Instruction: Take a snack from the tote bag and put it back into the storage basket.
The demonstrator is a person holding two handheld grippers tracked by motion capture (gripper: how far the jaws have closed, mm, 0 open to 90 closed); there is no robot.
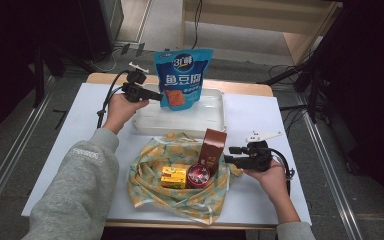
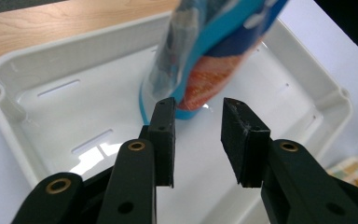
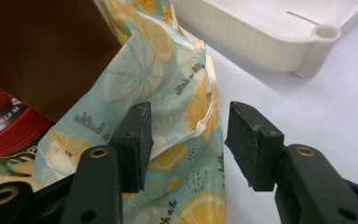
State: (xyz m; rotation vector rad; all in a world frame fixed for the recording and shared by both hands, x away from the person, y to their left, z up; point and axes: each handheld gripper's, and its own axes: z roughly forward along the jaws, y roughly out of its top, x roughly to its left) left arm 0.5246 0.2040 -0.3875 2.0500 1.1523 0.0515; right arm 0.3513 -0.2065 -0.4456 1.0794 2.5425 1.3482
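Left gripper (image 2: 198,109) sits with its jaws parted, nothing pinched between them: the pads stand clear of the blue snack pouch (image 1: 183,78), whose bottom edge shows just beyond the tips in the left gripper view. That pouch stands upright in the white tray (image 1: 215,120), long axis vertical, leaning a little, and from my left hand (image 1: 121,109) it lies directly ahead along the jaw line, toward the table's right in the high view. So I judge the pouch has been set down and the next pick comes from the cloth bag (image 1: 190,197), the lemon-print one lying open in front of the tray. Right gripper (image 1: 228,155) is plainly the nearer one to it: its jaws stand about half open astride the bag's hemmed edge, the cloth between the pads but, as far as I can tell, not squeezed. Just past that edge stands the brown box (image 1: 214,149), upright, with the red round tin (image 1: 198,175) and the yellow box (image 1: 174,176) lying low beside it. My left must travel back across the tray rim to reach any of them.
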